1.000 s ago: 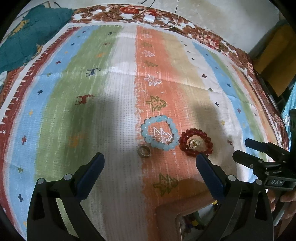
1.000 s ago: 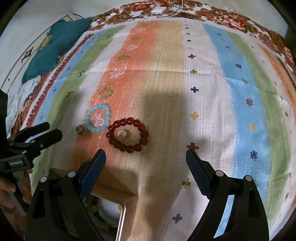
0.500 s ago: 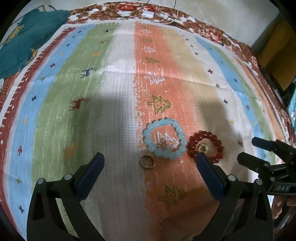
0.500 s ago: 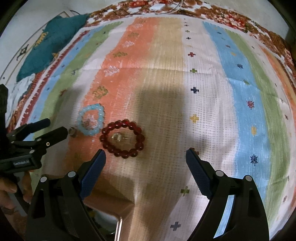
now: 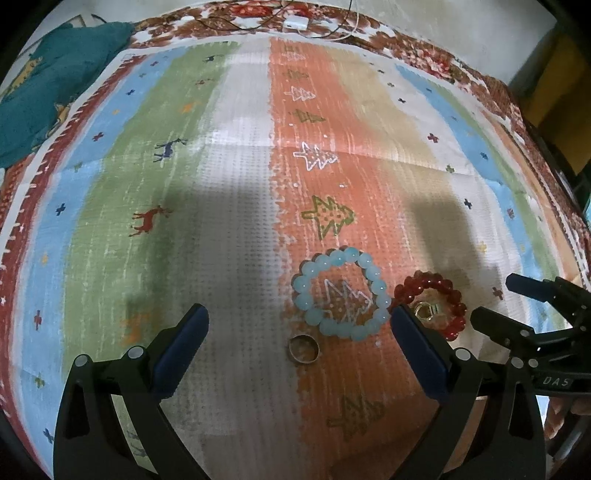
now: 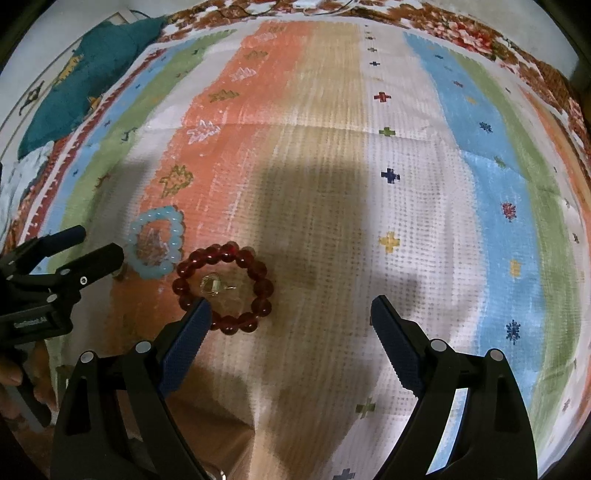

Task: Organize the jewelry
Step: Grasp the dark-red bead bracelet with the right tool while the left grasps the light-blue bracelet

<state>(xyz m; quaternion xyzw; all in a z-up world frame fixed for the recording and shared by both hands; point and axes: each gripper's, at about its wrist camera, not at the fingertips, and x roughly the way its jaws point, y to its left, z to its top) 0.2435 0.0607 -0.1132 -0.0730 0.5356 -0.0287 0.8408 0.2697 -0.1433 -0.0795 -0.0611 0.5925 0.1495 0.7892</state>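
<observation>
A light blue bead bracelet (image 5: 341, 293) lies on the striped cloth, with a dark red bead bracelet (image 5: 430, 308) touching its right side. A small gold earring (image 5: 424, 309) lies inside the red one. A plain metal ring (image 5: 303, 349) lies just in front of the blue bracelet. My left gripper (image 5: 297, 332) is open and empty, its jaws either side of the ring. My right gripper (image 6: 290, 319) is open and empty, its left fingertip at the red bracelet (image 6: 223, 290). The blue bracelet also shows in the right wrist view (image 6: 157, 240).
A tan box edge (image 6: 207, 428) shows at the bottom between the grippers. A teal cloth (image 5: 48, 88) lies at the far left. White cables (image 5: 295, 24) lie at the far edge. The striped cloth (image 5: 221, 184) spreads wide ahead.
Both grippers have moved forward and lower toward the jewelry, so the bracelets and ring sit closer to the fingertips. The box has slid mostly out of view. Nothing was taken hold of.
</observation>
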